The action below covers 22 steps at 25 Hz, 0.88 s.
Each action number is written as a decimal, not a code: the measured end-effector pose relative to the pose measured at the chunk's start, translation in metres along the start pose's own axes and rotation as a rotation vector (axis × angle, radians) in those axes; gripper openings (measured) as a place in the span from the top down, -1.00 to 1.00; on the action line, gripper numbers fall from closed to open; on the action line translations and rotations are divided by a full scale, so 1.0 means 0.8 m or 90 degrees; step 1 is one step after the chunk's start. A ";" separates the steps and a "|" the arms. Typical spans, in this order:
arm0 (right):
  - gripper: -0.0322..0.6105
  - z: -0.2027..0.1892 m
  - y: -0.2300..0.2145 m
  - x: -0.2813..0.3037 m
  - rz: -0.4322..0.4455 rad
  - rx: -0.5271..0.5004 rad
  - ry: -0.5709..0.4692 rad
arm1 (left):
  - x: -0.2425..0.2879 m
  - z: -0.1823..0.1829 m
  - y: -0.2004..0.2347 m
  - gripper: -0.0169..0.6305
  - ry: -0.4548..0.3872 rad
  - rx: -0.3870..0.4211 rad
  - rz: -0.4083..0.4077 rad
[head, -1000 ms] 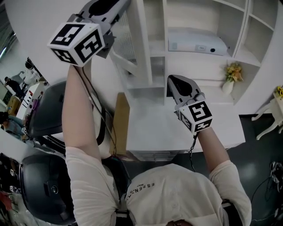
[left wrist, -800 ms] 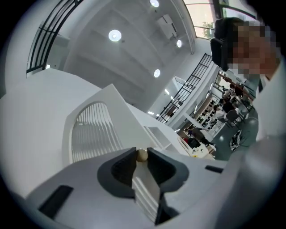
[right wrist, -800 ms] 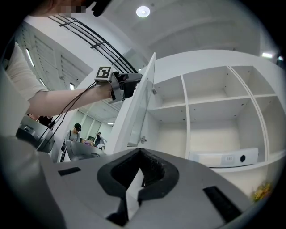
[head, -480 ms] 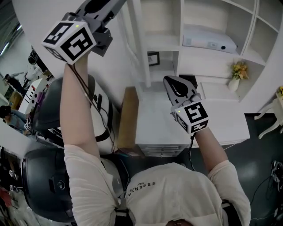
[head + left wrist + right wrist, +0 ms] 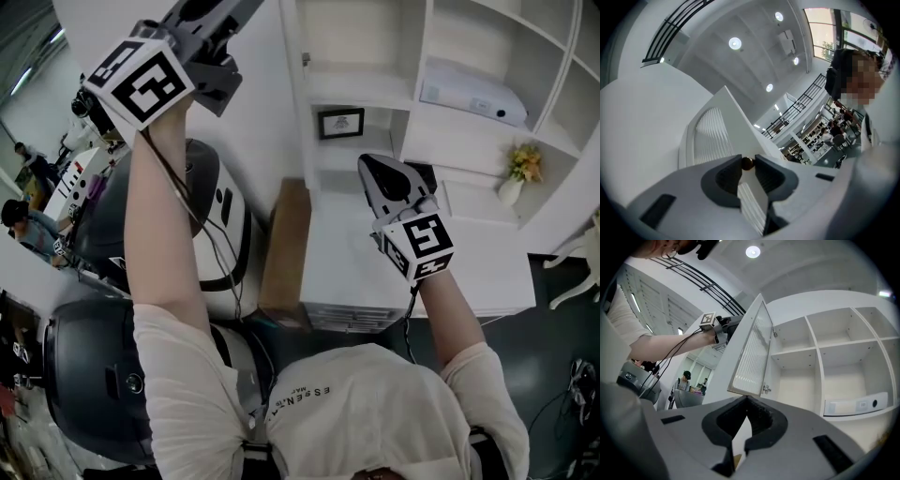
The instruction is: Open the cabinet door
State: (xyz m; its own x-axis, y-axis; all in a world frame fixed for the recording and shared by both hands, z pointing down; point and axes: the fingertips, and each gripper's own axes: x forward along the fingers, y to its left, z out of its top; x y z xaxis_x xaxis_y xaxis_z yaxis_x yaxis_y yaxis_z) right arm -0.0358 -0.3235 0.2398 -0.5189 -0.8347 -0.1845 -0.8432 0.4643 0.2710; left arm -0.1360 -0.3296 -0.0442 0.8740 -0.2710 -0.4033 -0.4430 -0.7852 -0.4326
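Observation:
The white cabinet door [image 5: 752, 352] with its ribbed panel [image 5: 710, 136] stands swung out from the shelf unit on its hinges. My left gripper [image 5: 747, 164] is raised high at the door's free edge, and its pads sit against both sides of the small brass knob [image 5: 747, 162]. Its jaws are opening slightly, with the knob still between them. In the head view the left gripper [image 5: 211, 14] reaches off the top edge. My right gripper [image 5: 367, 165] hangs lower in front of the open shelves, shut and holding nothing.
Open white shelves hold a white box-like device [image 5: 466, 97], a small picture frame [image 5: 340, 122] and a vase of yellow flowers [image 5: 518, 173]. A brown cardboard panel [image 5: 286, 248] leans beside the white counter [image 5: 469, 272]. Dark chairs [image 5: 94, 394] stand at the left, with people beyond.
The door has swung further out to the left with my left gripper on its knob, baring more of the shelves and the picture frame. The right gripper shifted only a little.

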 end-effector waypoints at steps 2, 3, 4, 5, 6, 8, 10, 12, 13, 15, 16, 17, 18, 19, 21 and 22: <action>0.85 0.001 0.004 0.008 0.002 0.002 -0.002 | -0.012 0.001 0.007 0.68 -0.010 -0.009 -0.006; 0.86 0.002 0.007 0.012 0.005 0.002 -0.003 | -0.016 0.001 0.010 0.67 -0.013 -0.012 -0.009; 0.85 0.002 0.010 0.017 0.010 0.002 -0.003 | -0.020 0.000 0.013 0.67 -0.015 -0.016 -0.012; 0.86 0.002 0.012 0.021 0.016 0.003 -0.004 | -0.021 -0.001 0.017 0.67 -0.015 -0.020 -0.012; 0.85 0.001 0.015 0.025 0.022 0.004 -0.004 | -0.022 -0.003 0.020 0.67 -0.016 -0.025 -0.012; 0.85 -0.003 0.017 0.030 0.034 0.006 -0.004 | -0.022 -0.007 0.025 0.67 -0.021 -0.042 -0.009; 0.85 -0.007 0.016 0.030 0.044 0.007 -0.002 | -0.023 -0.010 0.031 0.66 -0.031 -0.063 -0.004; 0.85 -0.011 0.017 0.029 0.050 0.008 0.002 | -0.027 -0.011 0.036 0.66 -0.038 -0.077 0.005; 0.85 -0.011 0.019 0.030 0.052 0.008 0.003 | -0.031 -0.011 0.039 0.66 -0.038 -0.079 0.008; 0.85 -0.009 0.029 0.036 0.055 0.010 0.001 | -0.040 -0.009 0.043 0.66 -0.033 -0.073 0.010; 0.85 -0.008 0.033 0.039 0.055 0.010 0.001 | -0.044 -0.007 0.043 0.66 -0.029 -0.068 0.009; 0.85 -0.007 0.037 0.041 0.055 0.010 0.000 | -0.045 -0.007 0.044 0.66 -0.026 -0.065 0.010; 0.85 -0.007 0.038 0.042 0.054 0.010 0.000 | -0.045 -0.007 0.044 0.66 -0.024 -0.064 0.013; 0.86 -0.008 0.037 0.041 0.054 0.010 -0.001 | -0.042 -0.009 0.044 0.66 -0.023 -0.065 0.018; 0.85 -0.010 0.031 0.037 0.053 0.010 -0.008 | -0.036 -0.014 0.044 0.66 -0.023 -0.066 0.033; 0.85 -0.009 0.028 0.034 0.051 0.009 -0.013 | -0.033 -0.015 0.045 0.66 -0.020 -0.062 0.041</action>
State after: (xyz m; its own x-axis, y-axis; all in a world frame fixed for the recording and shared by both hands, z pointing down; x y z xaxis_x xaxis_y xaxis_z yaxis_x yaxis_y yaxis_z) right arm -0.0681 -0.3380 0.2476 -0.5880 -0.7880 -0.1826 -0.8004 0.5341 0.2722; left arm -0.1722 -0.3574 -0.0391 0.8371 -0.3054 -0.4538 -0.4749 -0.8175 -0.3258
